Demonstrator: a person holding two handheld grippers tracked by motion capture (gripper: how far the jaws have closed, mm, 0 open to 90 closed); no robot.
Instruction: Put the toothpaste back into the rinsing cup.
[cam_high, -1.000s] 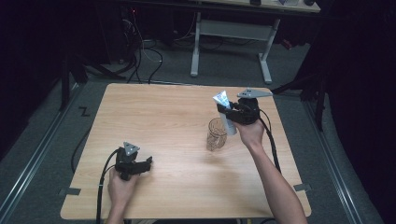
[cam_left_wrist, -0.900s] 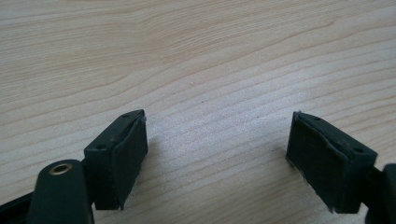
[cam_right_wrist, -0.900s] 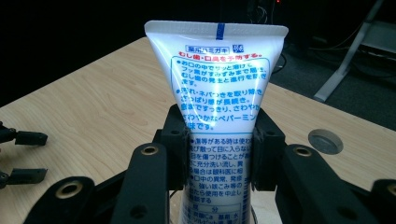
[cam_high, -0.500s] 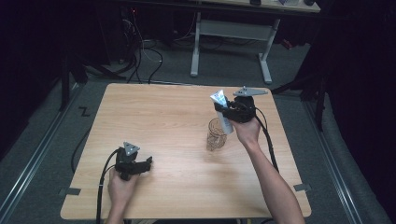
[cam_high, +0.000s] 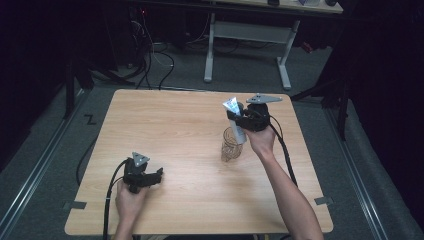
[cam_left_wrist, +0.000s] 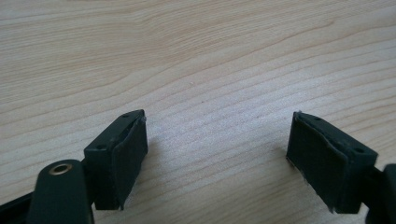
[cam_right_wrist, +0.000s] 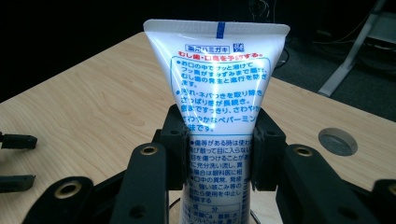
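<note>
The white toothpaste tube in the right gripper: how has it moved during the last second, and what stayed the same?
The right gripper, shut on the white toothpaste tube, drifted slightly toward the table's far edge, keeping the tube's lower end over the clear glass jar. The jar stayed put. The left gripper stayed open and low over the wooden table near the person's side.

- A light wooden table (cam_high: 175, 130) with rounded corners stands on grey carpeted floor (cam_high: 45, 165).
- A clear glass jar (cam_high: 230, 145) stands on the table just below the right gripper (cam_high: 239, 121), on its near side.
- The left gripper (cam_high: 150, 176) sits low at the table's near left, well apart from the jar.
- A round grey cable port (cam_right_wrist: 337, 141) is set into the tabletop, beyond and to the right of the right gripper.
</note>
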